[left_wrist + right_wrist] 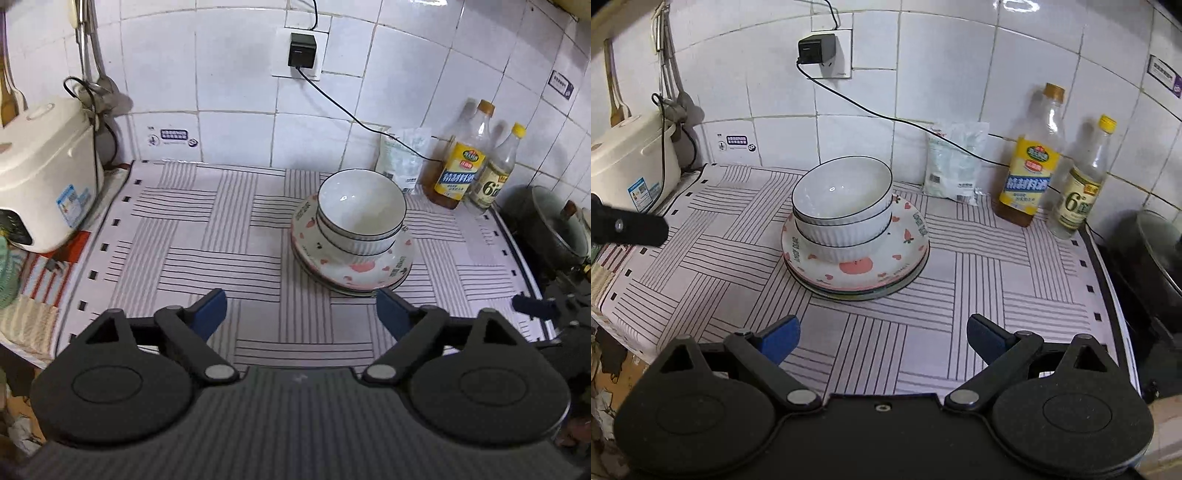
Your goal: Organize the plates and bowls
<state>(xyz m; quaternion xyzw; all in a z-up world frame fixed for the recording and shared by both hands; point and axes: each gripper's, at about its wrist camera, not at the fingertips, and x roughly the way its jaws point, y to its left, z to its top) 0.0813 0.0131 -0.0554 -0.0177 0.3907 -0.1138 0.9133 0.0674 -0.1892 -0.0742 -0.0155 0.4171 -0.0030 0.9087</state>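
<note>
Both grippers sit closest to the lens and both are empty. Left gripper (pixel 301 310) has its blue pads spread wide over the striped mat (pixel 207 258), nothing between them; right gripper (pixel 882 338) is likewise apart, with bare mat under the gap. Neither touches the crockery.

Going left to right along the counter: 1 white rice cooker (pixel 40 173) at the left edge, then the stack, then 1 white packet (pixel 955 162) against the tiles, 2 bottles (pixel 1030 173), and 1 dark pot (pixel 546 221) at the far right on the stove side.

The task's things stand together a little right of the mat's middle: 2 white ribbed bowls (pixel 842 206) nested one in the other, resting on the plates (pixel 857 273). I count at least 3 plates by their rims: 1 with pink hearts on top, 1 pink-edged beneath, 1 greenish at the bottom. More could be hidden.

By my reading the stacking looks done, so the risks lie in what disturbs it. The upper bowl sits tilted in the lower one, and both sit toward the back of the top plate rather than centred, so a knock from either gripper could rock or slide them. A black charger cable (pixel 886 114) runs down from the wall socket behind the stack to the bottles; snagging it could drag it against a bottle or the bowls. Both bottles stand near the mat's right edge, easy to tip.
</note>
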